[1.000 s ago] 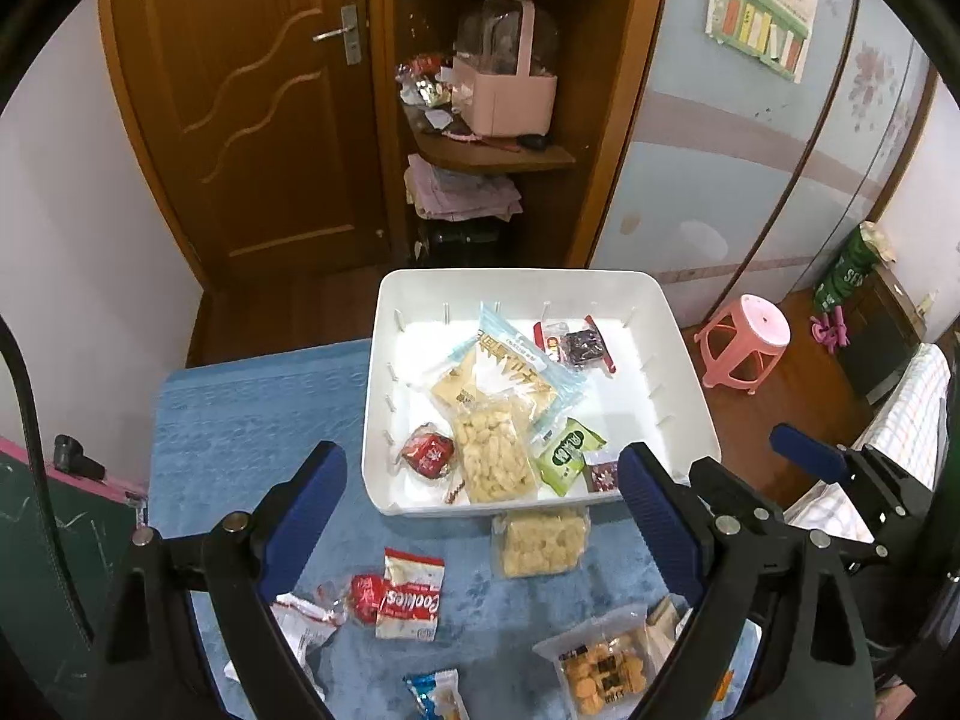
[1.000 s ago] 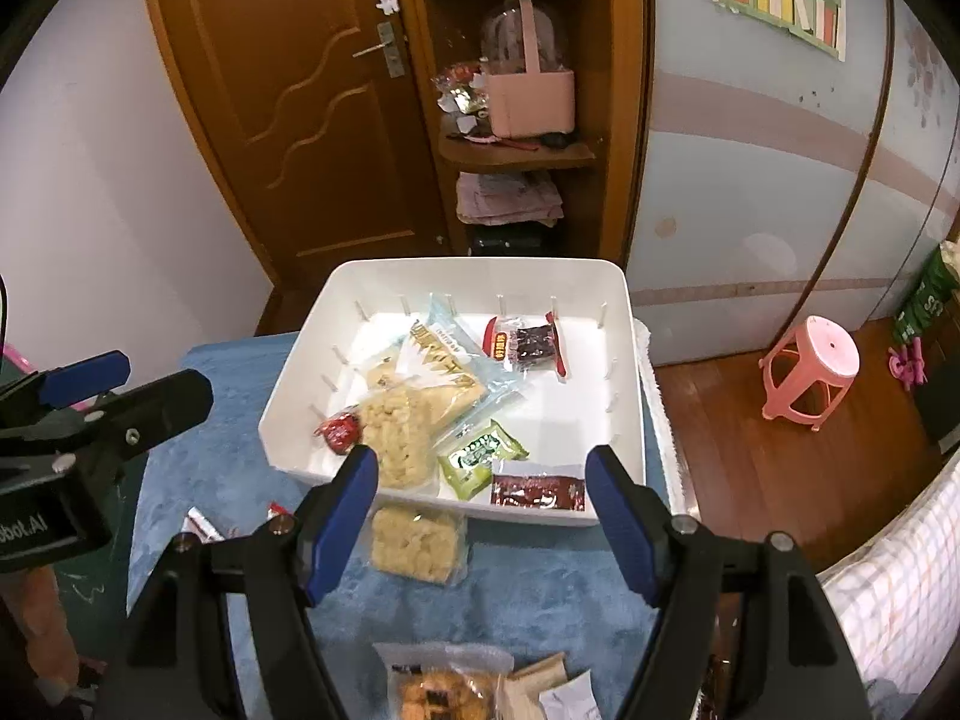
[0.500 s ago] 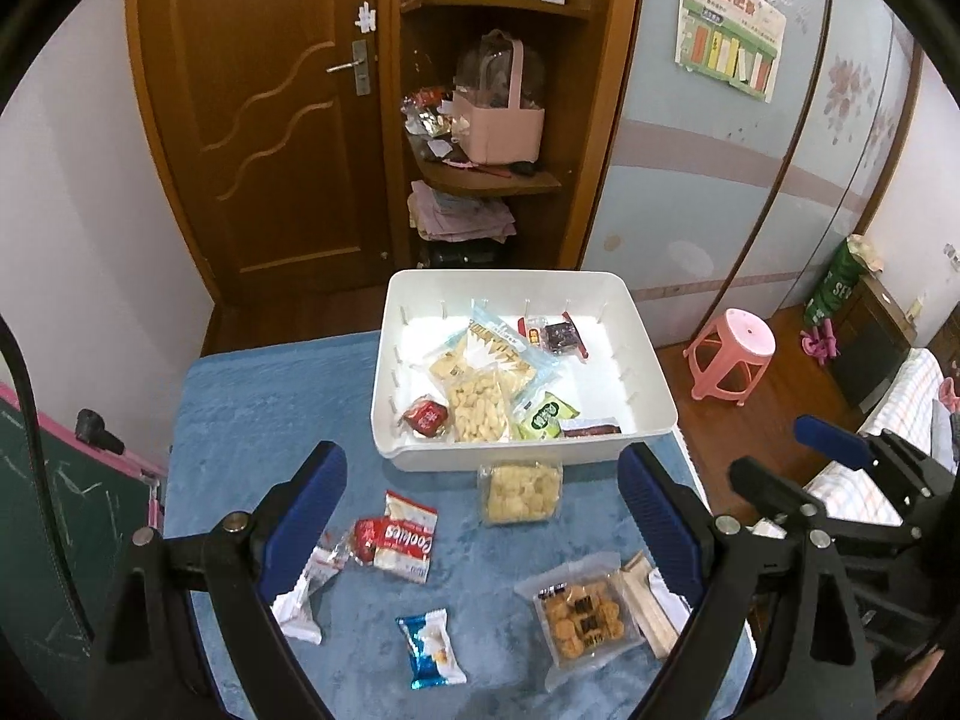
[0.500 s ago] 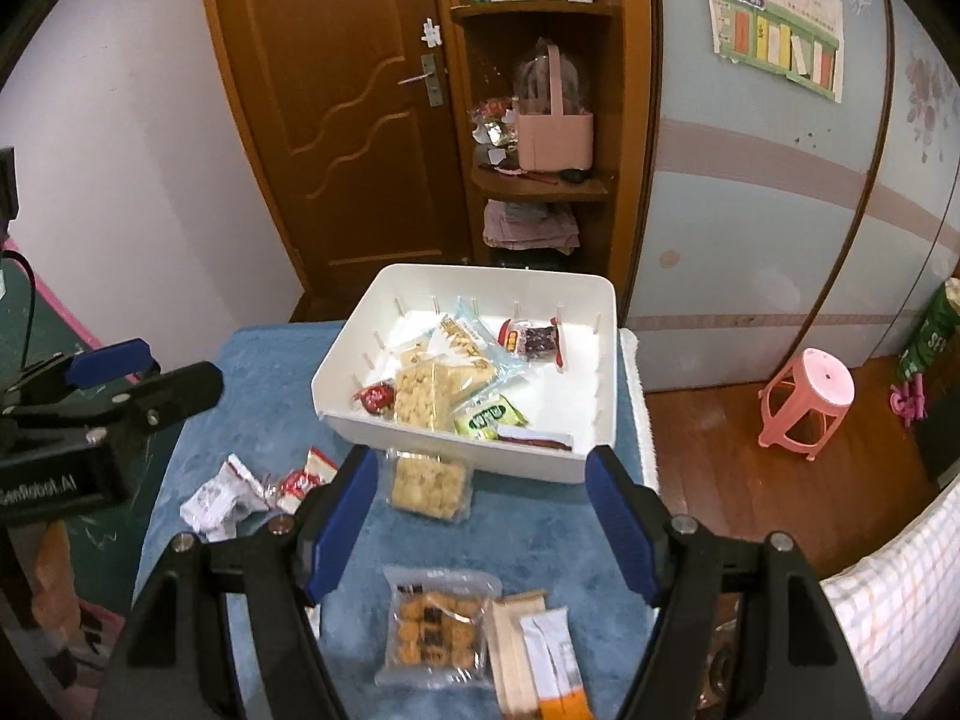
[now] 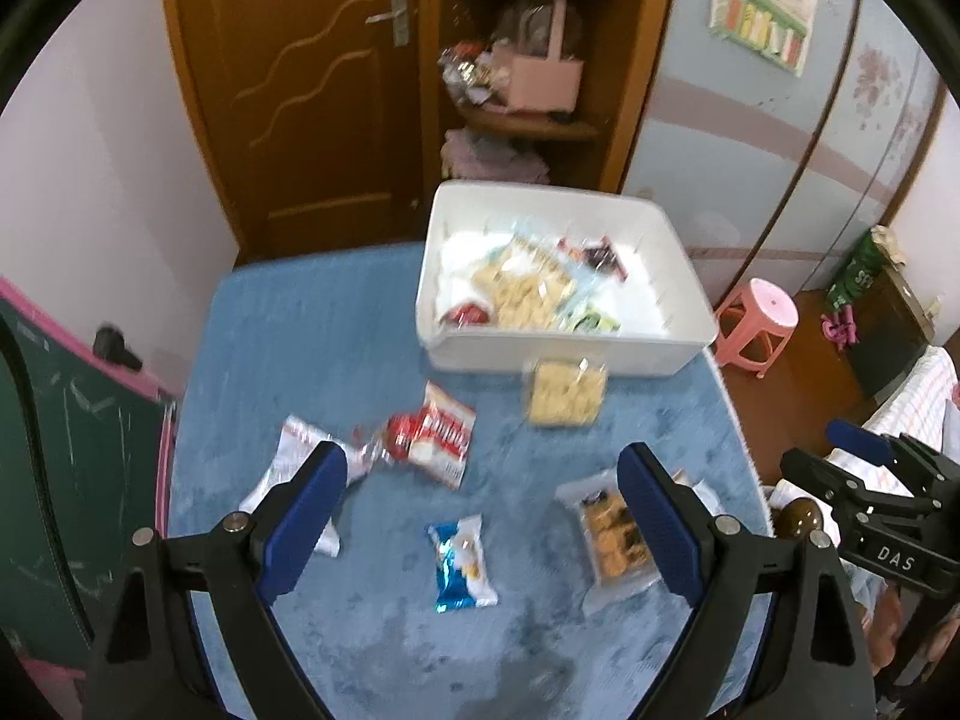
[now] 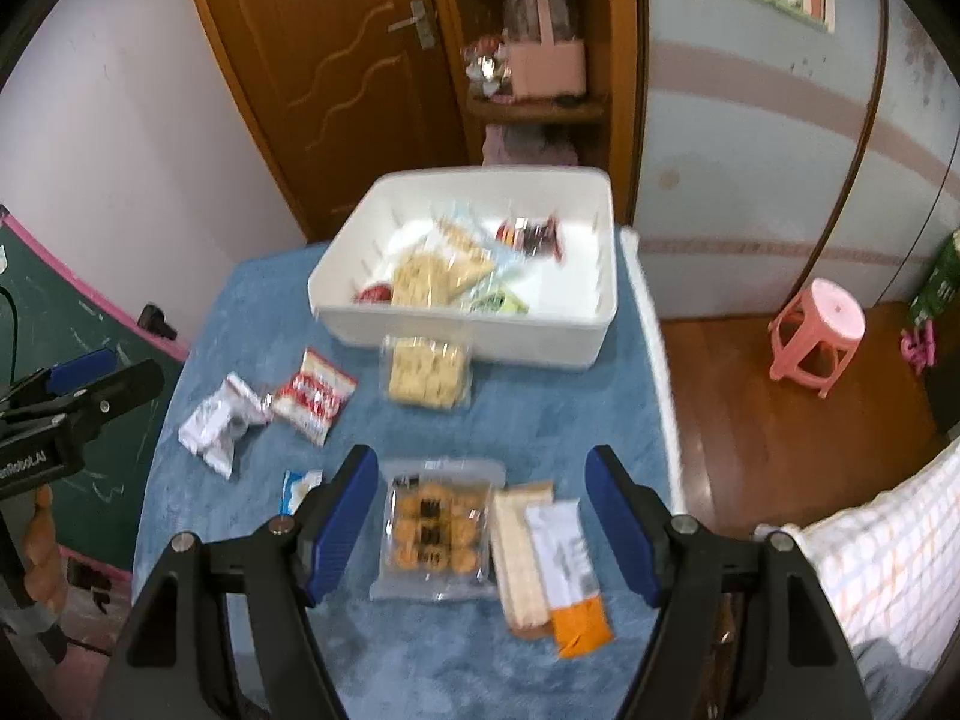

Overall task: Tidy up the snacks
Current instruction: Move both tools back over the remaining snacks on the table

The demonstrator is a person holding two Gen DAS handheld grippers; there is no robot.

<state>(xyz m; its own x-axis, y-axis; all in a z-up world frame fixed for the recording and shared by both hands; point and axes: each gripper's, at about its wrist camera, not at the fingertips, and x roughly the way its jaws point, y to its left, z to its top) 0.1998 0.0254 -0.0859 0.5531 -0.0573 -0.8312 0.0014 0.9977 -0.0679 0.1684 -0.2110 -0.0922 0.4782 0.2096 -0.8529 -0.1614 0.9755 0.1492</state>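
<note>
Several snacks fill the white bin (image 6: 480,324) at upper centre; seven packets remain on the blue mat (image 6: 252,312); left gripper (image 5: 483,501) and right gripper (image 6: 483,501) both gape empty.

Brown wooden door (image 5: 312,90) with metal handle (image 5: 390,15) at back left. Corner shelf (image 5: 528,120) beside it holds a pink basket (image 5: 543,81) and wrapped clutter; folded cloth (image 5: 492,156) on the shelf below. Pale blue wardrobe (image 6: 768,120) with a colored chart (image 5: 759,30) stuck on. Pink stool (image 6: 819,333) on wood floor (image 6: 780,420). Green chalkboard (image 5: 66,450) at left. Checked bedding (image 6: 888,546) at right.
</note>
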